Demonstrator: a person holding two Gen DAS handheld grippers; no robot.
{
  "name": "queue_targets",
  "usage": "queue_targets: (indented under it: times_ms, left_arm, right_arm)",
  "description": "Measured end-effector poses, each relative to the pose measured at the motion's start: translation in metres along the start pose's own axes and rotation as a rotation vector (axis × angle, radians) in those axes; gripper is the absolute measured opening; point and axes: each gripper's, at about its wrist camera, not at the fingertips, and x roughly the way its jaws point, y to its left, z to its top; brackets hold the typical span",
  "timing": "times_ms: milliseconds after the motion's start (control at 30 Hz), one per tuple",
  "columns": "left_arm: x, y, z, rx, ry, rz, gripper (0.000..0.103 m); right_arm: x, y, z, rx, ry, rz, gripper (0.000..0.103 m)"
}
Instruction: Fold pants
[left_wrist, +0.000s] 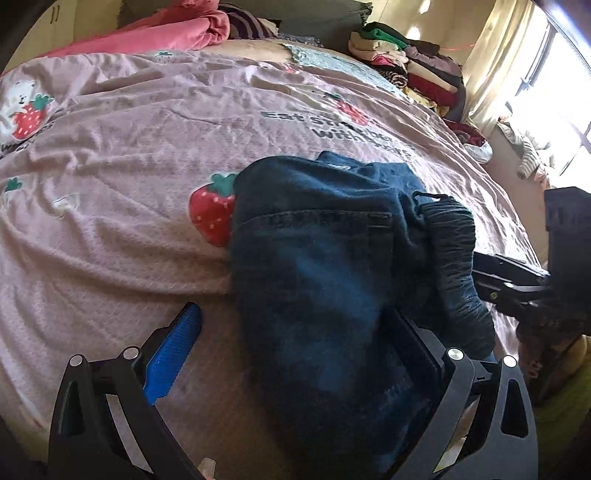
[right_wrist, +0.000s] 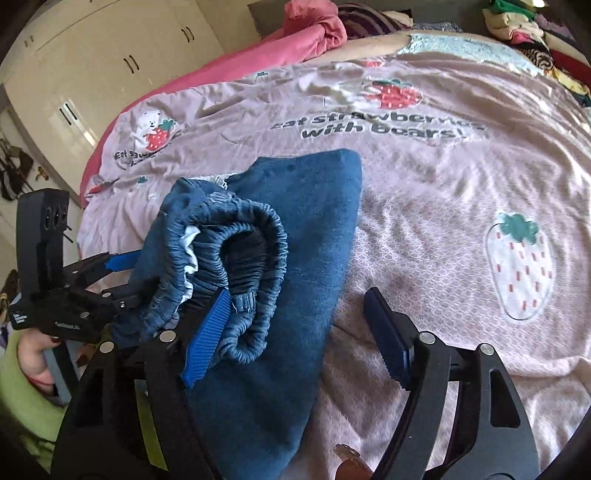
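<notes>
Dark blue denim pants (left_wrist: 317, 266) lie bunched and partly folded on the pink strawberry bedspread (left_wrist: 129, 184). Their elastic waistband (right_wrist: 243, 266) curls up at the near end. My left gripper (left_wrist: 295, 339) is open; the pants lie between its fingers, with the right finger (left_wrist: 417, 350) against the cloth and the blue left pad (left_wrist: 173, 354) apart from it. My right gripper (right_wrist: 295, 332) is open, its left pad (right_wrist: 207, 339) touching the waistband, its right finger (right_wrist: 388, 336) over bare bedspread. Each gripper shows in the other's view, the right one (left_wrist: 517, 280) and the left one (right_wrist: 92, 280).
A pink blanket (left_wrist: 166, 29) lies at the bed's far edge. A stack of folded clothes (left_wrist: 413, 66) stands at the far right corner. White wardrobe doors (right_wrist: 92, 74) stand beyond the bed's left side. A bright window (left_wrist: 554, 110) is at the right.
</notes>
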Motion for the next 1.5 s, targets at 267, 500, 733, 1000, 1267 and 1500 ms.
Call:
queue_targets:
  times_ms: [267,500,733,1000,1267,1500]
  left_arm:
    - [0.005,-0.017,0.004,0.023,-0.015,-0.009,0.063]
    - [-0.026,-0.019,0.015,0.01,-0.092,-0.038,0.033]
    - [-0.047,-0.012,0.046,0.016,-0.172,-0.014,0.033]
    - [-0.043,0.005,0.081,0.0,-0.204,0.026,0.034]
    - [-0.021,0.017,0.093,-0.002,-0.181,0.046,0.034]
    - [0.001,0.026,0.088,-0.02,-0.132,0.048,0.046]
  right_arm:
    - [0.009,0.009,0.007,-0.063,-0.001,0.082,0.035]
    - [-0.016,0.05,0.016,-0.217,-0.097,0.076,0.017]
    - [-0.024,0.064,0.049,-0.28,-0.167,0.069,0.017]
    - [-0.003,0.067,0.084,-0.299,-0.188,0.047,0.017]
    - [0.02,0.061,0.096,-0.286,-0.16,0.019,0.017]
    - [0.041,0.047,0.093,-0.232,-0.11,-0.027,0.024]
